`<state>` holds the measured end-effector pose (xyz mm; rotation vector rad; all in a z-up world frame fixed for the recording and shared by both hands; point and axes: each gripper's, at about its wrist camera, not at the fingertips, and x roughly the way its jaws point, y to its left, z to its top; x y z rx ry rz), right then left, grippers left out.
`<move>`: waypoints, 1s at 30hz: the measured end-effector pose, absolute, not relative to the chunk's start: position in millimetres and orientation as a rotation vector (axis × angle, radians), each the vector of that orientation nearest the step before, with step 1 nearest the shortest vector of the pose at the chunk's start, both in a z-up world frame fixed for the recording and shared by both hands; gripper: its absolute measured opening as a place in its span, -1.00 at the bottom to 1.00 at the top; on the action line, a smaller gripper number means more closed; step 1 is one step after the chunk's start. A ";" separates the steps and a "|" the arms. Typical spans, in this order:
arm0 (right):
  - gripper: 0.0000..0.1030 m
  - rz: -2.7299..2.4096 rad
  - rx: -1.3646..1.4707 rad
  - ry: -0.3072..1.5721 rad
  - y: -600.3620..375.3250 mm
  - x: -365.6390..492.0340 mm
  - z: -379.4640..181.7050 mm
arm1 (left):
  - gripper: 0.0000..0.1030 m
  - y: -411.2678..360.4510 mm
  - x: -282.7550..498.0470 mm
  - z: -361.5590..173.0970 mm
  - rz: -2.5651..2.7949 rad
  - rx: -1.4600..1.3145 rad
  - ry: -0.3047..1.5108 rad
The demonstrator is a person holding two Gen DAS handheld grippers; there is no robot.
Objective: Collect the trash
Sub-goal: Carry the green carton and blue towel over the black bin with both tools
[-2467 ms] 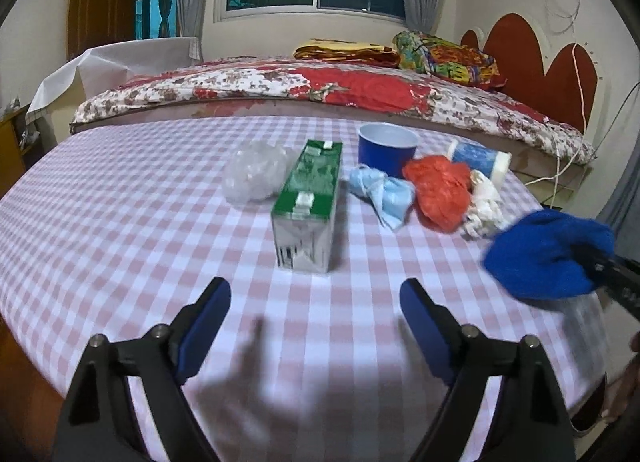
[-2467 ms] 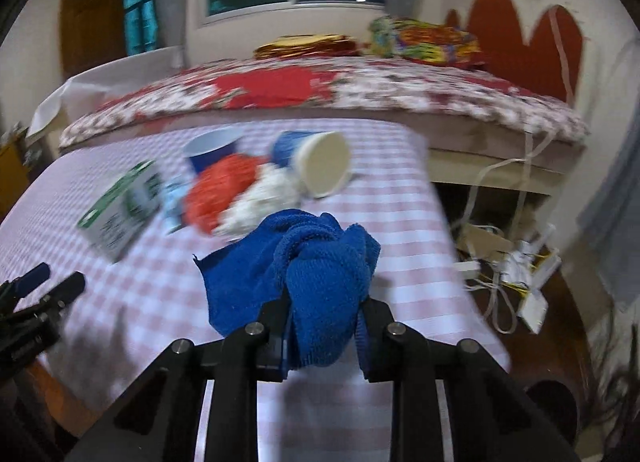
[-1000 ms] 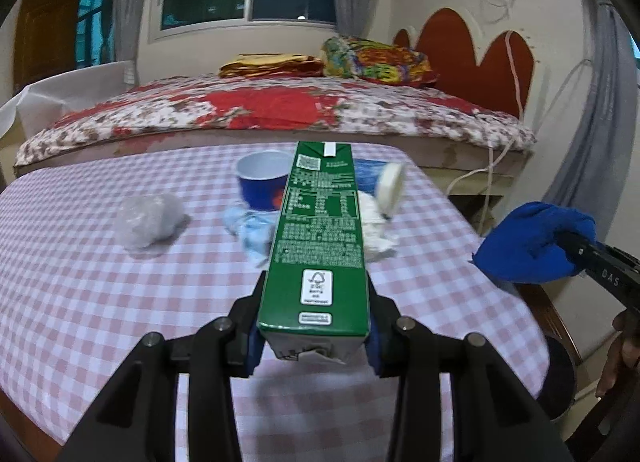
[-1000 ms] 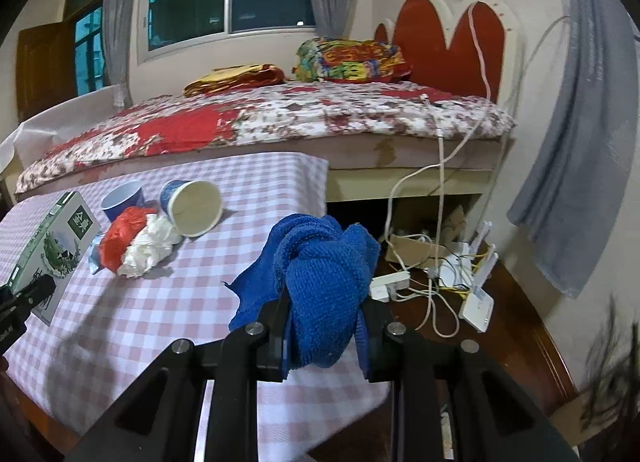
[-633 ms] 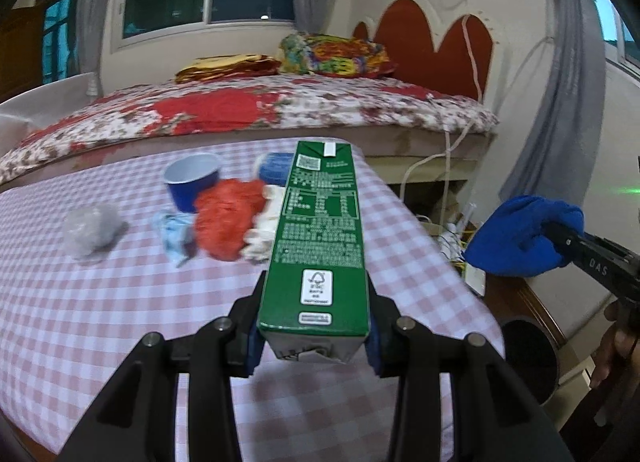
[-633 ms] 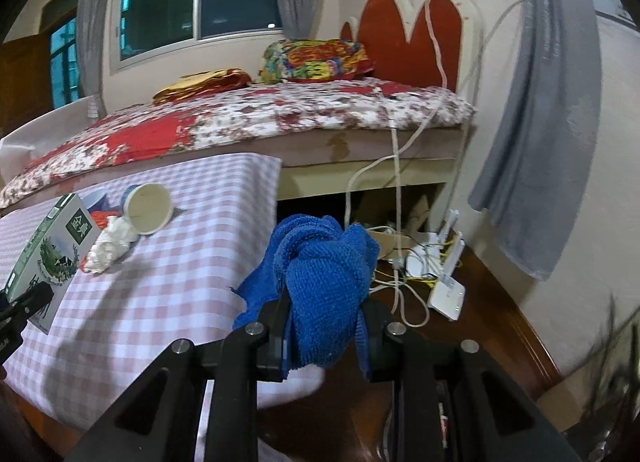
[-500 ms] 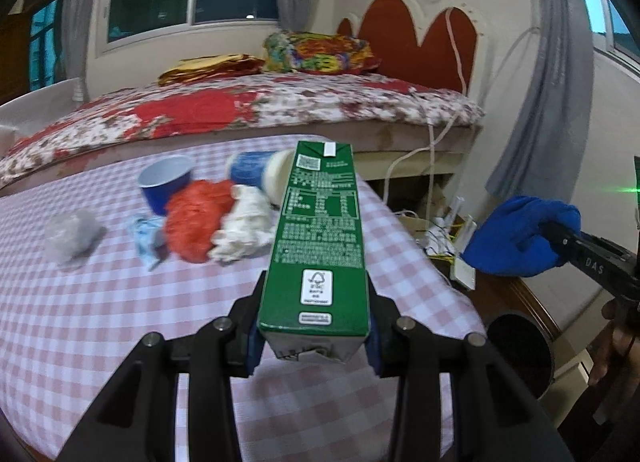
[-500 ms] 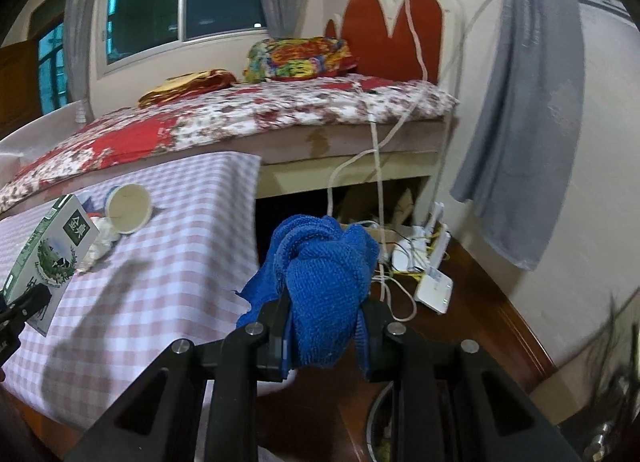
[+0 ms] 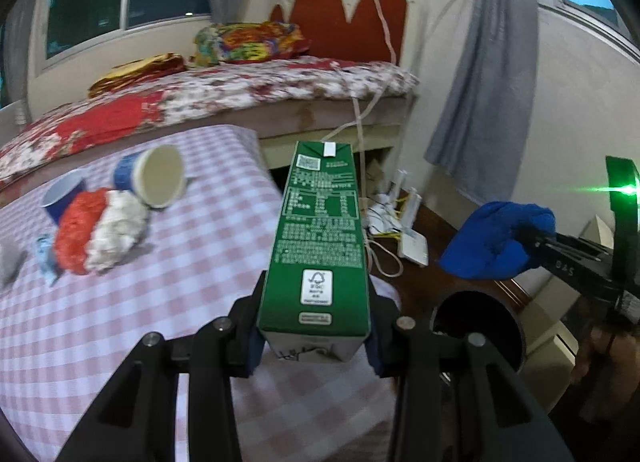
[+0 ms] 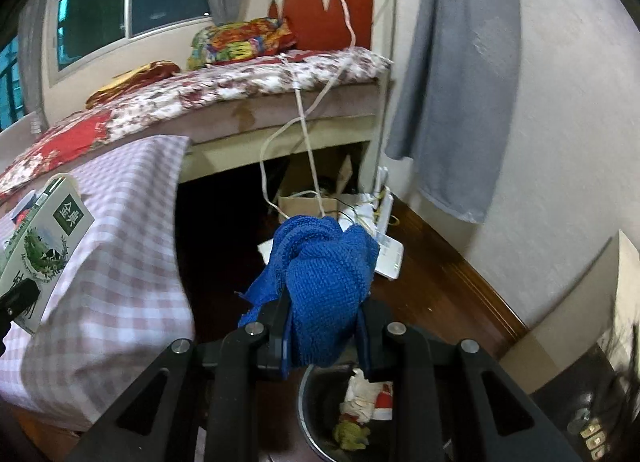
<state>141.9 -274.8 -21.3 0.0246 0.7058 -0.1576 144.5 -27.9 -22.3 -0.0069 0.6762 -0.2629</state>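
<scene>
Above the trash bin (image 10: pixel 320 414) now, right claw (image 10: pixel 322 336) grips blue cloth (image 10: pixel 324 282); left claw (image 9: pixel 314 332) clamps carton (image 9: pixel 320 238).

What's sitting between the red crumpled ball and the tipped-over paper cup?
A white crumpled wad lies between the red crumpled ball and the tipped-over paper cup, touching both. The left wrist view shows it.

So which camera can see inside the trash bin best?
The right wrist view. It looks down into the trash bin, showing white crumpled paper and something green inside, below the blue cloth in the right gripper. The left wrist view shows only the bin's dark round opening; nothing inside is visible.
</scene>
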 end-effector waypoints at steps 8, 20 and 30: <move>-0.49 -0.221 0.035 0.761 -304.9 133.3 -44.8 | -0.20 -74.9 136.7 -31.6 -0.385 0.028 0.709; -0.49 -0.306 0.065 0.852 -351.0 116.6 -80.2 | -0.20 -146.2 131.9 -70.0 -0.567 0.104 0.819; -0.48 -0.308 0.088 0.973 -374.2 117.5 -117.4 | -0.20 -195.5 149.0 -123.9 -0.669 0.128 0.976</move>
